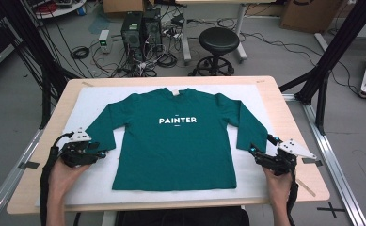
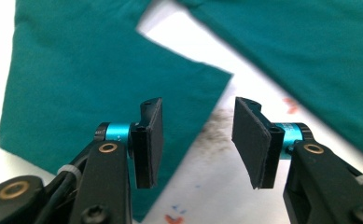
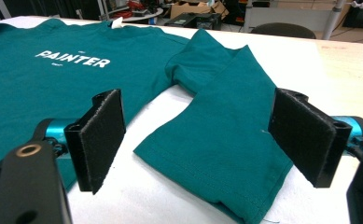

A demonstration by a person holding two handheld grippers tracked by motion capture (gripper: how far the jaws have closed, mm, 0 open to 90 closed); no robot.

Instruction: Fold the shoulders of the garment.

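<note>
Two grippers flank a green shirt (image 1: 173, 141) spread flat on a white mat (image 1: 91, 101) in the middle of the high view. At lower left, the left gripper (image 1: 103, 153) sits just beside the cuff of the left sleeve (image 1: 103, 127); its jaws stand apart with nothing between them, the cuff (image 2: 100, 93) lying beyond its left pad. At lower right, the right gripper (image 1: 252, 149) hovers at the right sleeve (image 1: 249, 127), jaws wide open over that cuff (image 3: 226, 154), pads clear of the cloth
</note>
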